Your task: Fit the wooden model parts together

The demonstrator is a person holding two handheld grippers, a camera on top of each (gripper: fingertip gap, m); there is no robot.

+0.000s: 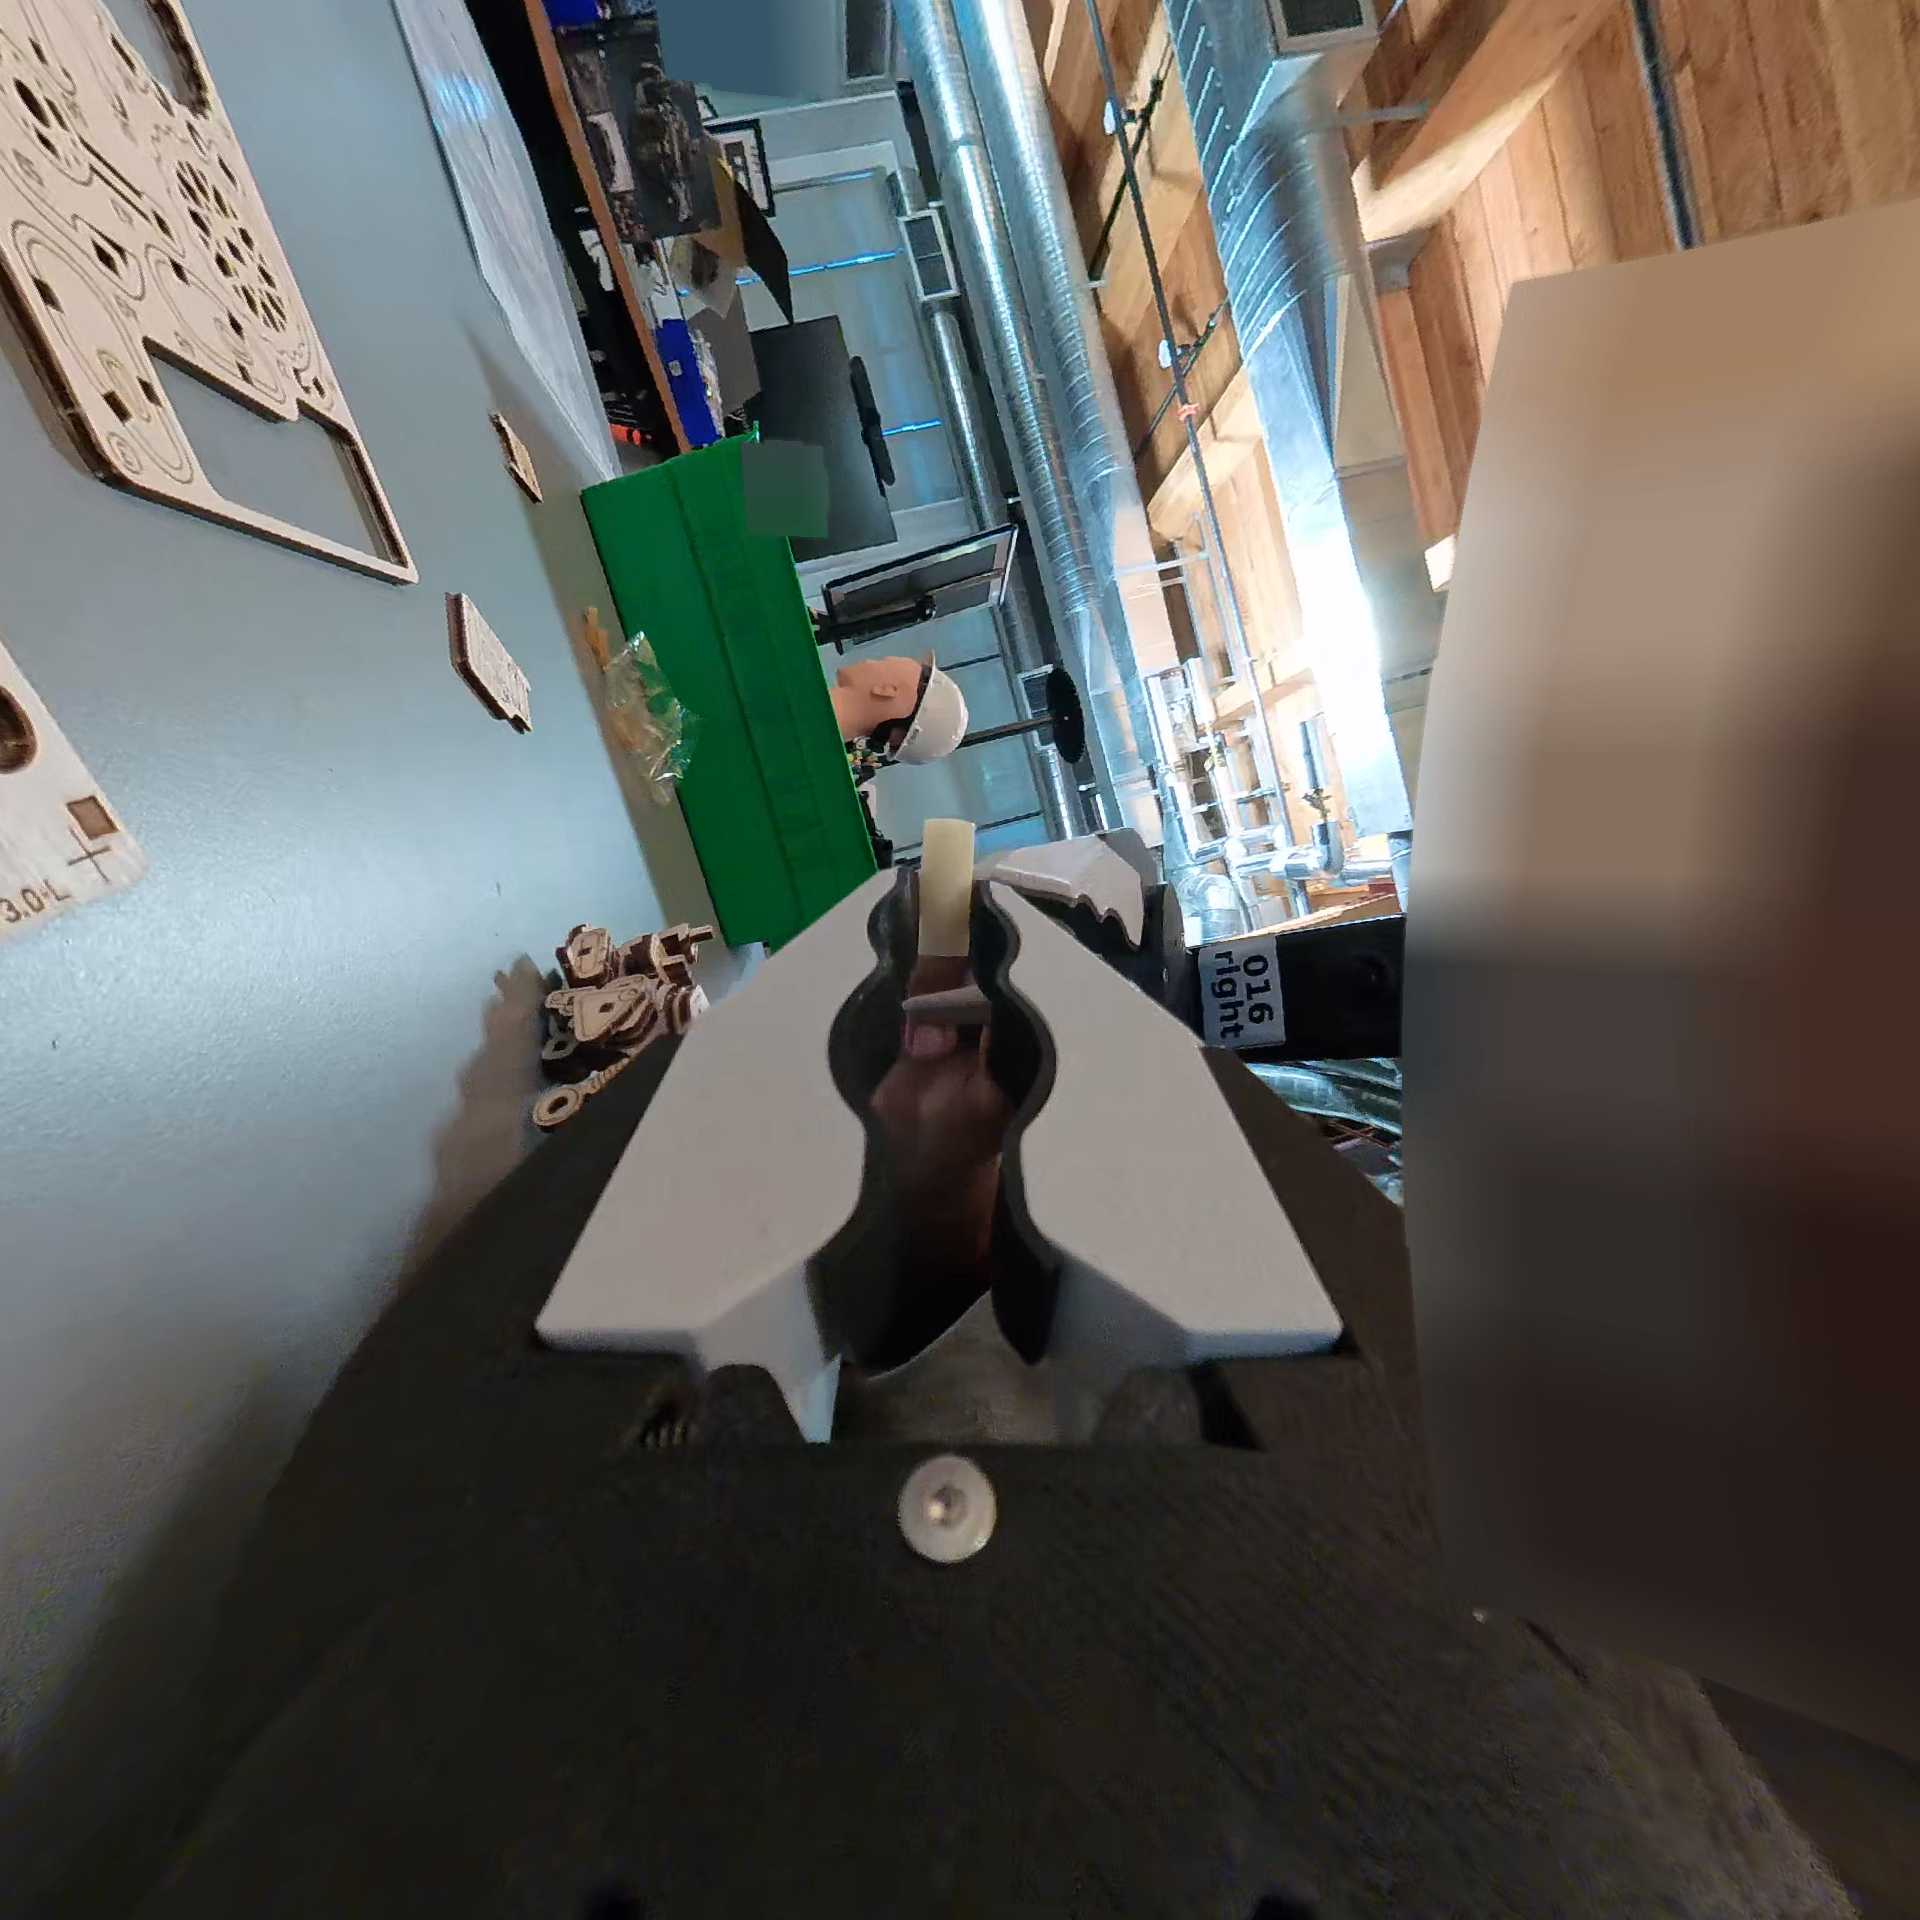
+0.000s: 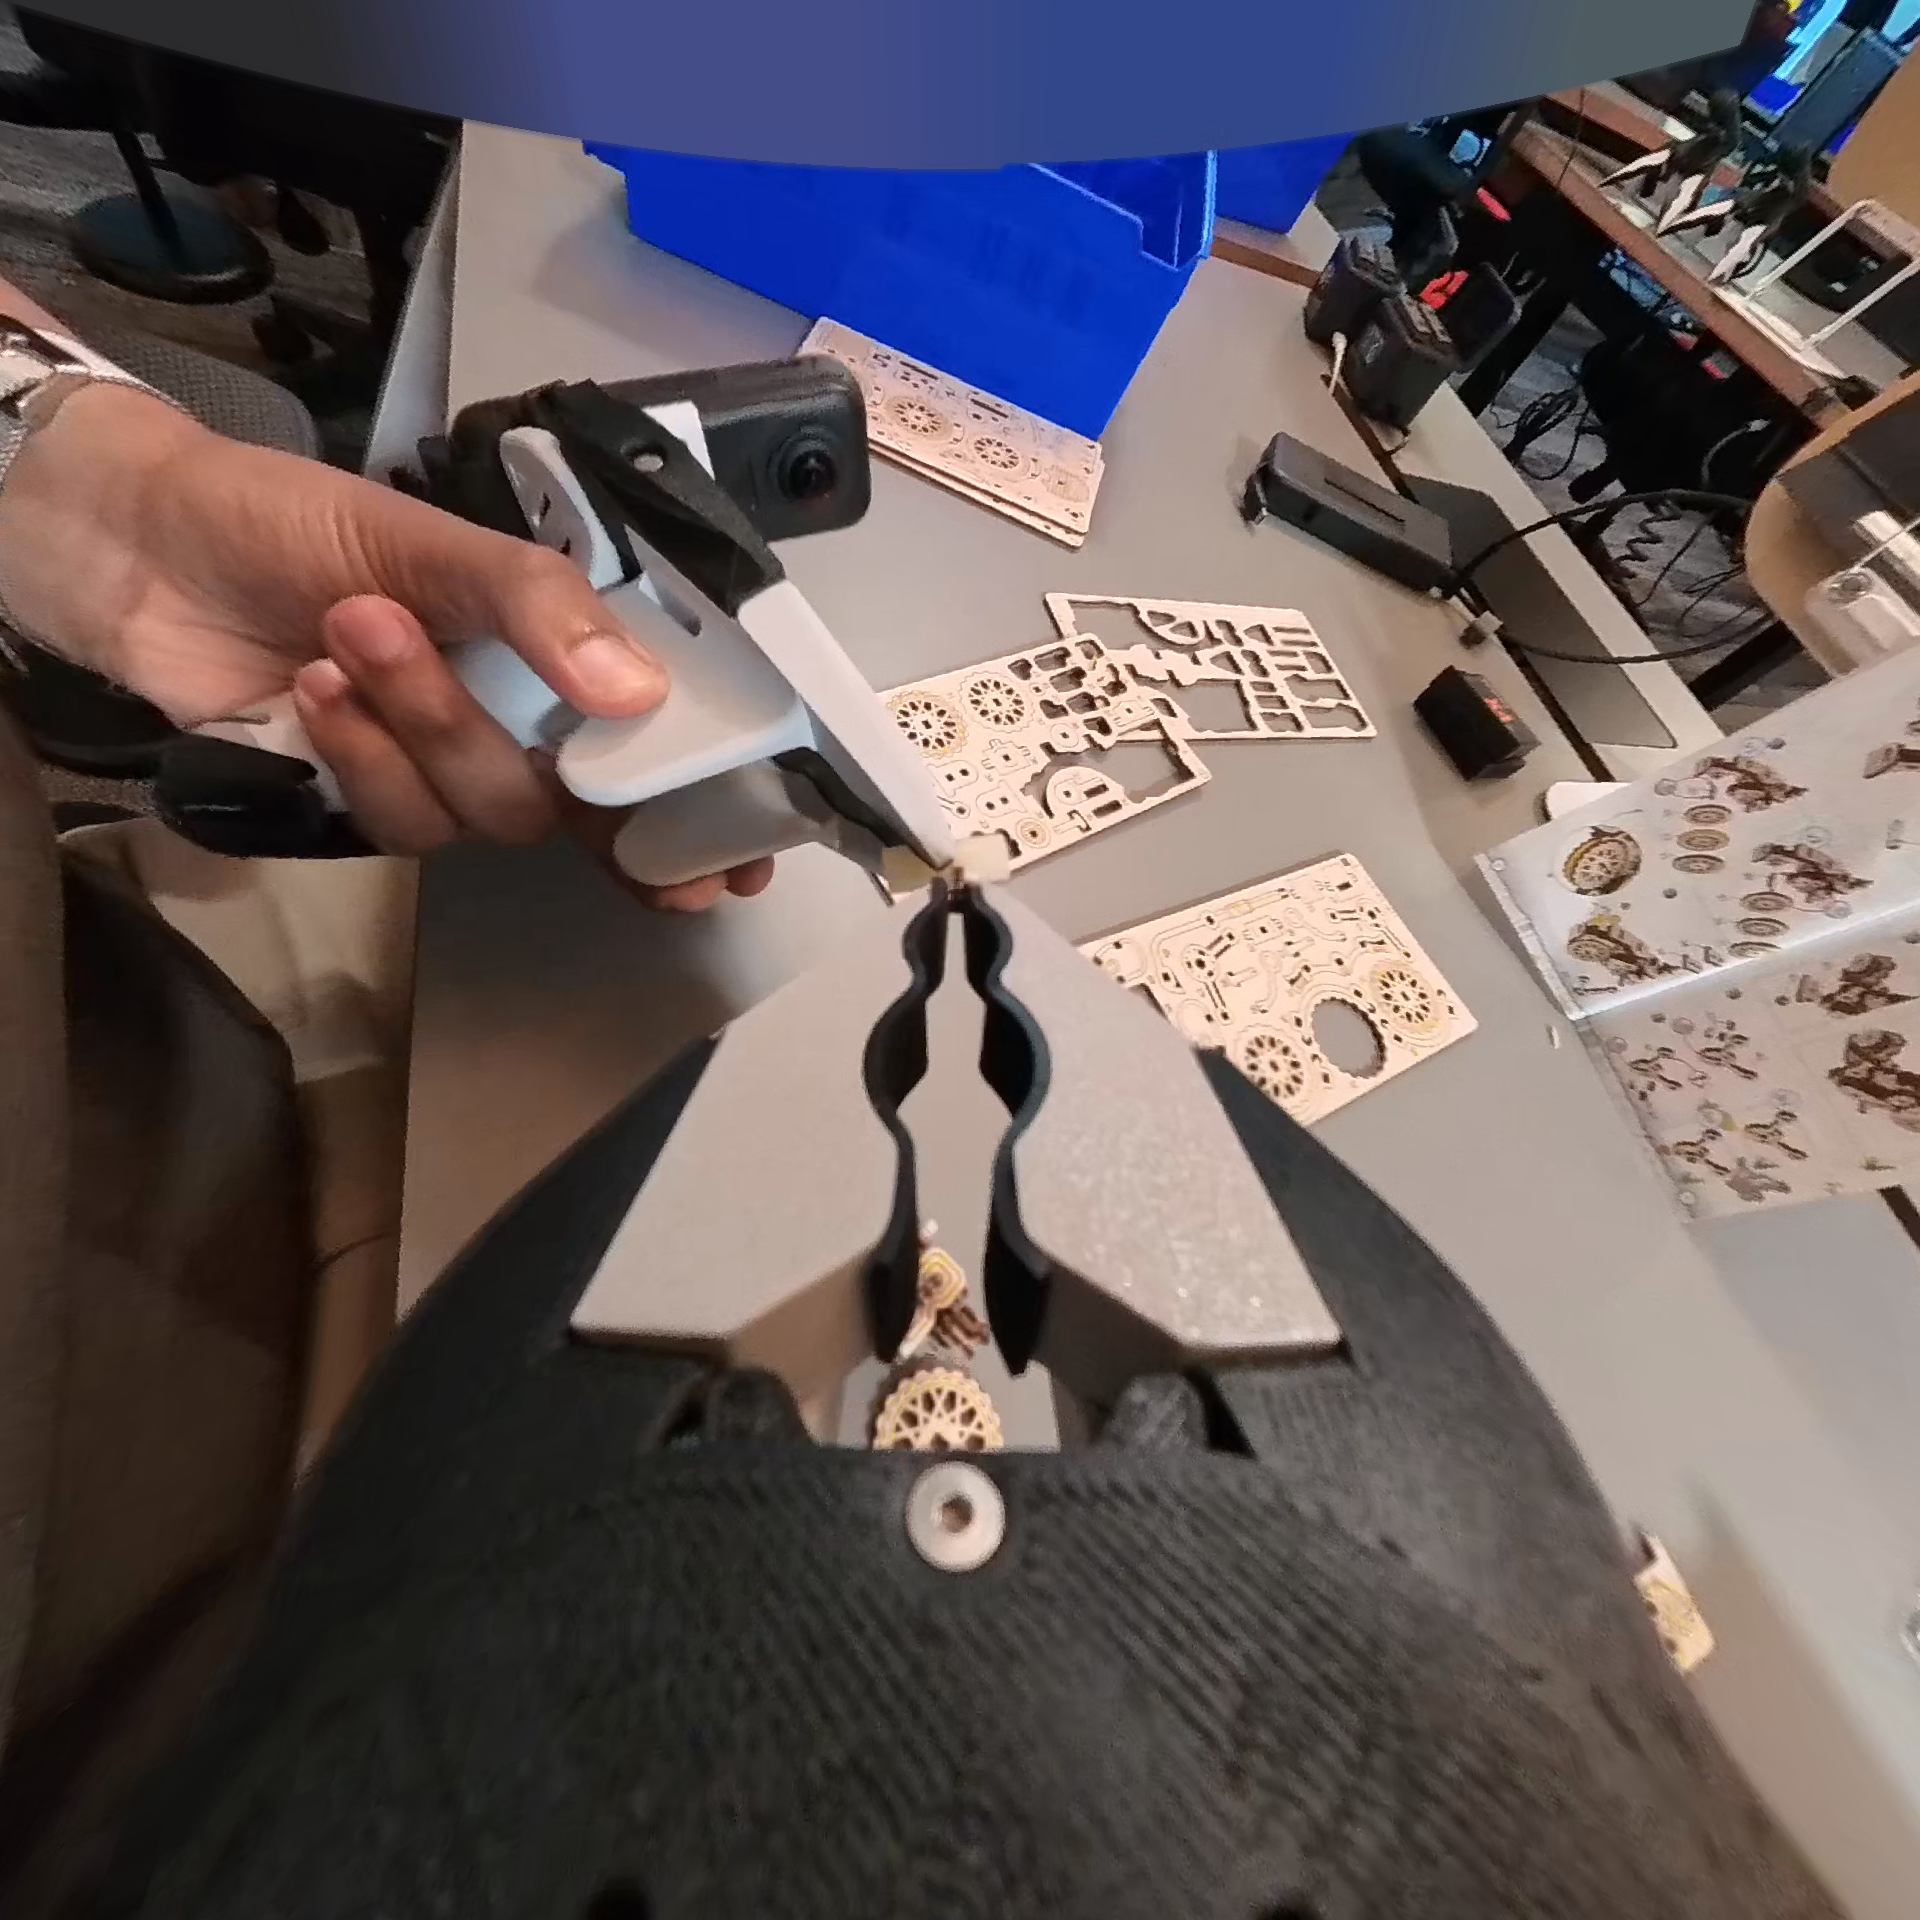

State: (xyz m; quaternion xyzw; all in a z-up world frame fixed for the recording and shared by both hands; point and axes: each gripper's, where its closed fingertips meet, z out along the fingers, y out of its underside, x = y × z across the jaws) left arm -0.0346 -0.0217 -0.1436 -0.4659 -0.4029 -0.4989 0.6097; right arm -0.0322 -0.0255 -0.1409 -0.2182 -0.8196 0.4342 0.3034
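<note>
While held clear above the table (image 2: 665, 1039), left gripper (image 2: 914, 868) clamps a pale wooden peg (image 1: 948, 883); right gripper (image 2: 951, 904), tips together, meets it, seemingly pinching a small part for mating.

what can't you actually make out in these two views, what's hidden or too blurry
- Right wrist view: what the right gripper pinches is too small; its fingertips hide it where they meet the left gripper.
- Left wrist view: the lower end of the pale piece in the left gripper is hidden by its fingers.
- Right wrist view: the assembled wooden model shows only through the finger gap.
- Left wrist view: the right side is a blurred patch.
</note>
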